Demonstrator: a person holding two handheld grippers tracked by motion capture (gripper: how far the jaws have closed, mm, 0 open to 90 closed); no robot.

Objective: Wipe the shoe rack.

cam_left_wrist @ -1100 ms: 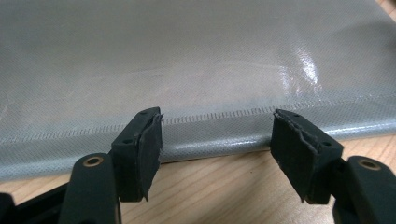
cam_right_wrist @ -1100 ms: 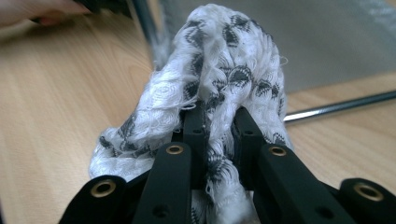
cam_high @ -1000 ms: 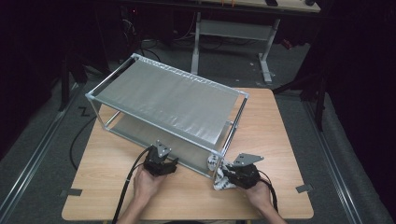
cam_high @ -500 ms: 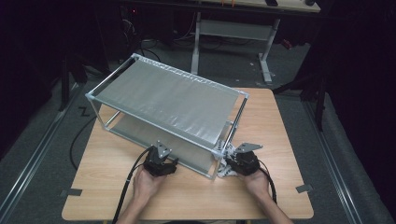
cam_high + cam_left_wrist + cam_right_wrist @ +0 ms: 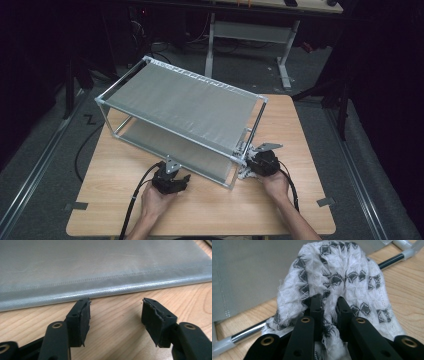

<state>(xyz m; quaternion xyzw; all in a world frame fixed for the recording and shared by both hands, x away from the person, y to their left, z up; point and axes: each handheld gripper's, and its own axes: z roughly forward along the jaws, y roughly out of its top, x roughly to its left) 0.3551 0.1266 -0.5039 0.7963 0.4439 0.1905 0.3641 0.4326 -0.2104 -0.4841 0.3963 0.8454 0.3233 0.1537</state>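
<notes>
From the high view, a two-tier rack (image 5: 185, 100) with grey mesh shelves stands askew on the wooden counter (image 5: 300, 210). The left claw (image 5: 172, 182) rests in the person's left hand on the counter just in front of the lower shelf. The right claw (image 5: 257, 162) sits at the rack's near right corner post (image 5: 234, 175), with a white cloth (image 5: 246, 172) bunched beside it.

In the left claw view, the jaws stand well apart with nothing between them, having just been closing a little; the left claw (image 5: 115, 311) faces the rounded front edge of the lower shelf (image 5: 100, 272). To help well, it should stay low and ready to steady that edge, so the rack does not slide.

In the right claw view, the right claw (image 5: 329, 302) is clamped on a fold of the cloth (image 5: 342, 275), a white waffle weave with dark diamonds, draped over its jaws close to the rack's chrome rail (image 5: 249, 331). The step looks like carrying the cloth onto a shelf. It is best to keep the pinch firm, lift the hanging folds clear of the rail, and only then ease it inward, lest the loose weave snag on the corner joint.
</notes>
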